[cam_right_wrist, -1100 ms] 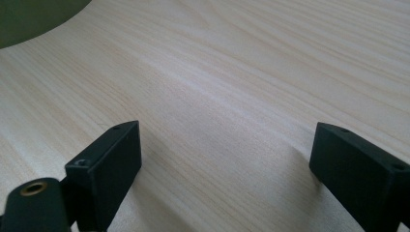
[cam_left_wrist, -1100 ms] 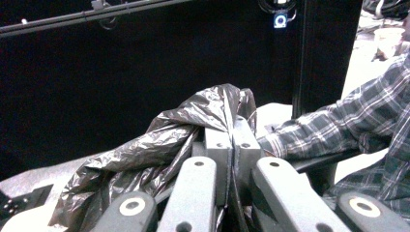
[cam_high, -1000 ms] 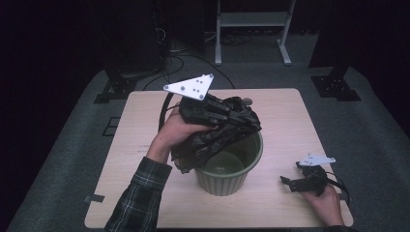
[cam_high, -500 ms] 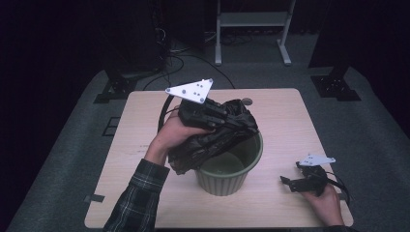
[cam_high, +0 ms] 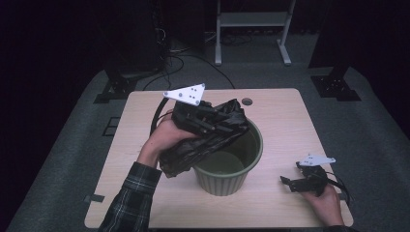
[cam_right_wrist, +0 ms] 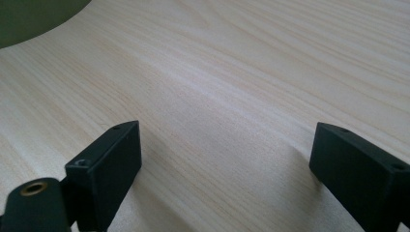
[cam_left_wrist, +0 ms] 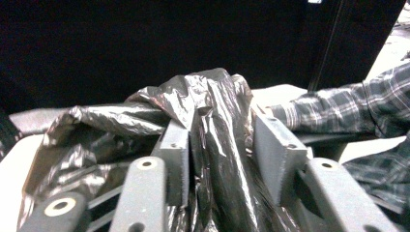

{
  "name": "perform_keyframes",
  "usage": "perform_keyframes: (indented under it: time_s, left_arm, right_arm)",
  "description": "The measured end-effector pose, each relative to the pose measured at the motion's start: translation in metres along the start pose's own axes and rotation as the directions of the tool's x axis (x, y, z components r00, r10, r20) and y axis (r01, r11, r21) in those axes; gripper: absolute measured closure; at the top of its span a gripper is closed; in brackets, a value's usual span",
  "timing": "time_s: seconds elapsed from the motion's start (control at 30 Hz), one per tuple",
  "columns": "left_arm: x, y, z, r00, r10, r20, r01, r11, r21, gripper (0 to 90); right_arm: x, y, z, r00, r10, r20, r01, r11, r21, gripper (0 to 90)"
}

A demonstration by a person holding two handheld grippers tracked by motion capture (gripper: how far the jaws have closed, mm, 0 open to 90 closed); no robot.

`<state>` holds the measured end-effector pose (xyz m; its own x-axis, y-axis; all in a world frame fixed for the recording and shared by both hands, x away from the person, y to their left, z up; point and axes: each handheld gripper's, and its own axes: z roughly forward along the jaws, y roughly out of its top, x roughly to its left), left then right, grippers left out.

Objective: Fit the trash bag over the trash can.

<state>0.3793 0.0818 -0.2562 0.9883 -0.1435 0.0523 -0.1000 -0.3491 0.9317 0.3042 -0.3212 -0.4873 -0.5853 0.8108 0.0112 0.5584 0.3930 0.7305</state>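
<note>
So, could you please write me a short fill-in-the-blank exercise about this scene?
1. The left gripper holds a crumpled black ____ over the bin's rim.
2. The plastic bin on the wooden table is ____ in colour.
3. The right gripper rests on the table with its jaws ____ and nothing between them.

Missing words: bin bag; green; open

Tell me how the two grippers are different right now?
The left gripper is up over the green bin with a crumpled black bag between its fingers; the right gripper rests low on the table with nothing between its fingers. The left's fingers have just been opening, with a gap beside the bag; the right's stand wide apart. Both are black, hand-held, with a grey plate on top.
</note>
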Motion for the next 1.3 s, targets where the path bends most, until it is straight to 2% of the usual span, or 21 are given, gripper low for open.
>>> perform_keyframes:
  time_s: [0.1,0.17,0.3,0.4,0.43,0.5,0.63,0.73,0.9,0.93,0.97,1.0,1.17,1.27,1.3]
  left_arm:
    - [-0.002,-0.008,-0.005,0.9997,-0.022,0.003,0.022,0.9997,0.010,55.0]
    - [-0.004,-0.016,-0.009,0.9989,-0.047,-0.001,0.047,0.9984,0.032,50.8]
    - [-0.007,-0.026,-0.016,0.9981,-0.058,-0.017,0.059,0.9974,0.041,47.5]
    - [-0.007,-0.028,-0.020,0.9977,-0.061,-0.030,0.062,0.9976,0.030,43.7]
    - [-0.008,-0.027,-0.026,0.9963,-0.069,-0.052,0.070,0.9975,0.009,41.1]
    - [-0.009,-0.026,-0.031,0.9959,-0.065,-0.063,0.064,0.9978,-0.014,38.9]
    - [-0.011,-0.023,-0.042,0.9940,-0.059,-0.092,0.057,0.9980,-0.026,35.6]
    - [-0.016,-0.023,-0.058,0.9891,-0.053,-0.137,0.047,0.9978,-0.047,30.4]
    - [-0.024,-0.027,-0.079,0.9829,-0.057,-0.175,0.045,0.9963,-0.074,28.0]
    - [-0.024,-0.027,-0.079,0.9829,-0.057,-0.175,0.045,0.9963,-0.074,27.9]
    - [-0.028,-0.030,-0.088,0.9809,-0.066,-0.183,0.050,0.9949,-0.087,27.9]
    - [-0.028,-0.030,-0.088,0.9809,-0.066,-0.183,0.050,0.9949,-0.087,27.8]
    - [-0.043,-0.041,-0.109,0.9715,-0.093,-0.218,0.067,0.9902,-0.123,25.7]
    - [-0.048,-0.045,-0.115,0.9685,-0.104,-0.227,0.076,0.9888,-0.129,24.5]
    - [-0.053,-0.051,-0.121,0.9645,-0.113,-0.239,0.080,0.9862,-0.145,23.6]
  right_arm:
    - [0.000,0.000,0.000,1.0000,0.000,0.000,0.000,1.000,0.000,9.8]
    - [0.000,0.000,0.000,1.0000,0.000,0.000,0.000,1.000,0.000,9.8]
    - [0.000,0.000,0.000,1.0000,0.001,0.003,-0.001,1.000,0.000,9.8]
    - [-0.001,0.000,0.000,0.9999,0.005,0.009,-0.005,1.000,-0.002,9.8]
    - [-0.001,0.000,0.000,0.9999,0.008,0.011,-0.008,1.000,-0.001,9.8]
    - [-0.001,0.000,0.000,0.9999,0.009,0.012,-0.009,1.000,0.000,9.8]
    - [-0.001,0.000,0.000,0.9999,0.009,0.013,-0.009,1.000,0.000,9.8]
    - [-0.001,0.000,0.000,0.9999,0.010,0.012,-0.010,1.000,0.000,9.8]
    - [-0.001,0.000,0.000,0.9999,0.010,0.013,-0.010,1.000,-0.001,9.8]
    - [-0.001,0.000,0.000,0.9999,0.010,0.013,-0.010,1.000,-0.001,9.8]
    - [-0.001,0.000,0.000,0.9999,0.010,0.013,-0.010,1.000,-0.001,9.8]
    - [-0.001,0.000,0.000,0.9999,0.010,0.013,-0.010,1.000,-0.001,9.8]
    - [-0.001,0.000,0.000,0.9998,0.011,0.014,-0.011,1.000,-0.001,9.9]
    - [-0.001,0.000,0.000,0.9998,0.012,0.015,-0.012,1.000,-0.001,9.9]
    - [-0.001,0.000,0.000,0.9998,0.013,0.016,-0.013,1.000,-0.001,9.9]
